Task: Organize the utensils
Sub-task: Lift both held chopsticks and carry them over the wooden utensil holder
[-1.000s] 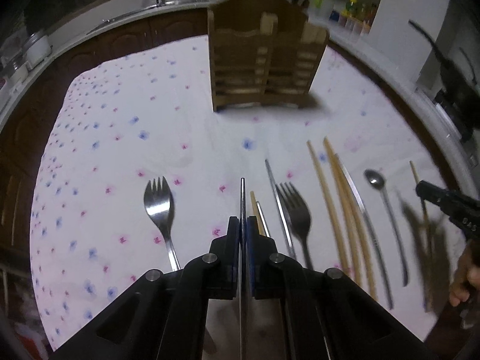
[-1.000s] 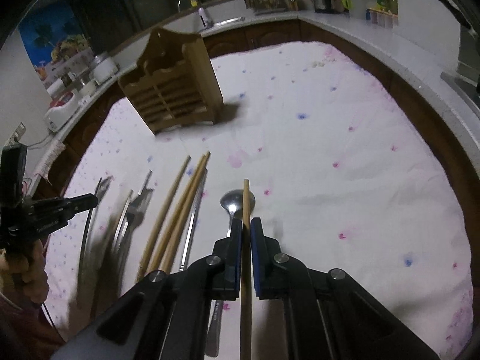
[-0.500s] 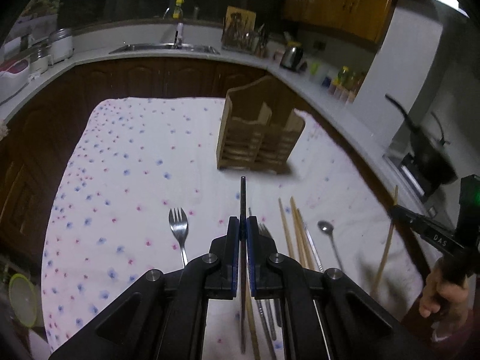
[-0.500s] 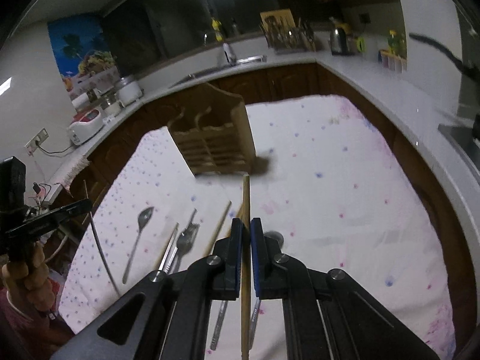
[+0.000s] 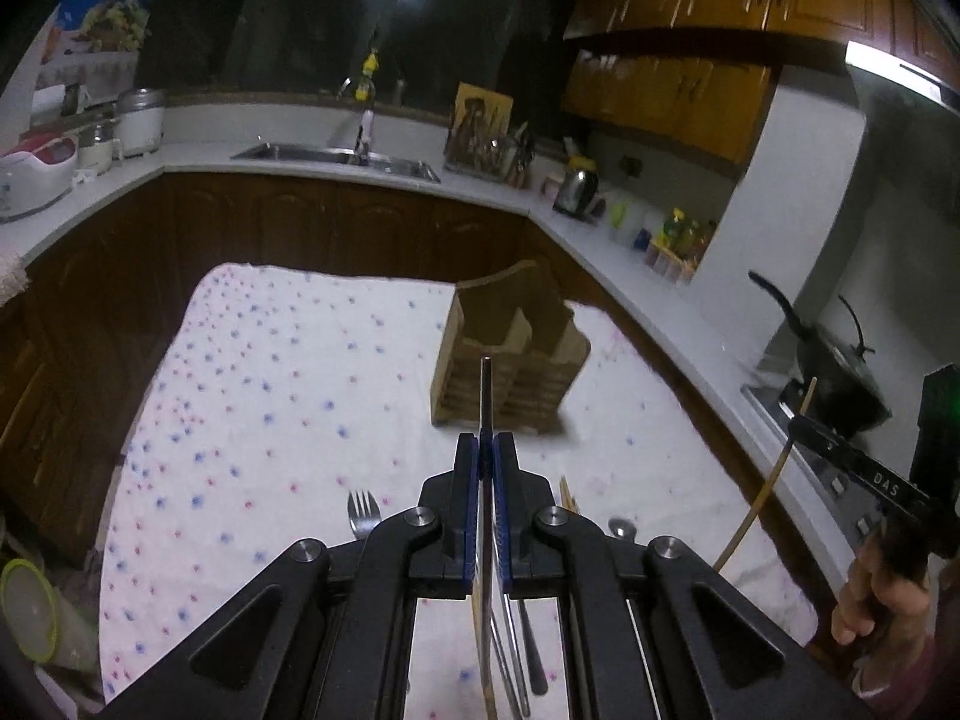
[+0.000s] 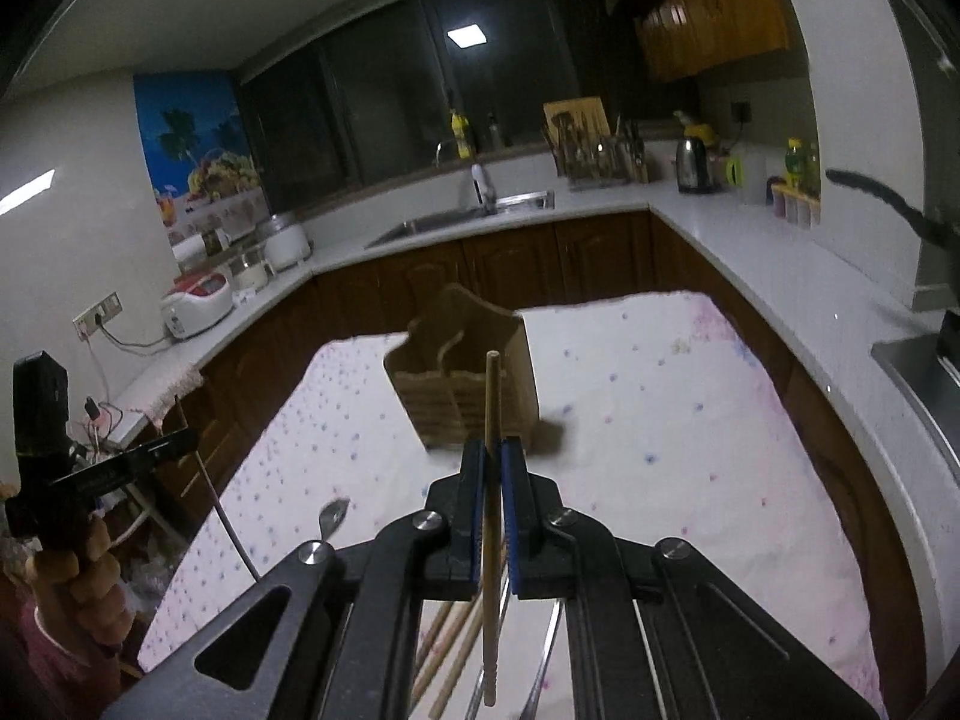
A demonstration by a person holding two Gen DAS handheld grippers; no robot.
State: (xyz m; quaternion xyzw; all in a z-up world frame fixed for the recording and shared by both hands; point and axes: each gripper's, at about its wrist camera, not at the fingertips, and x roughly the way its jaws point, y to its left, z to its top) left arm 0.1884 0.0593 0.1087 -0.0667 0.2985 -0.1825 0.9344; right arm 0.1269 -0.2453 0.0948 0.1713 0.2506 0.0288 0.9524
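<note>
My left gripper (image 5: 486, 441) is shut on a thin metal utensil handle (image 5: 486, 396), held high above the flowered cloth (image 5: 270, 396). My right gripper (image 6: 492, 447) is shut on a wooden chopstick (image 6: 492, 402), also raised. Both point toward the wooden utensil holder (image 5: 510, 354), which stands upright on the cloth; it also shows in the right wrist view (image 6: 462, 384). A fork (image 5: 363, 513), a spoon (image 5: 621, 528) and several chopsticks (image 6: 456, 648) lie on the cloth below the grippers. The right gripper with its chopstick shows at the right edge of the left wrist view (image 5: 804, 423).
A kitchen counter (image 5: 630, 258) wraps around the table, with a sink (image 5: 336, 156), kettle (image 5: 576, 186) and jars. A pan (image 5: 834, 360) sits on the stove at right. A rice cooker (image 6: 195, 303) stands on the left counter.
Both grippers have risen well above the cloth, each lifting its utensil, and tilted up so the holder and the kitchen beyond come into view.
</note>
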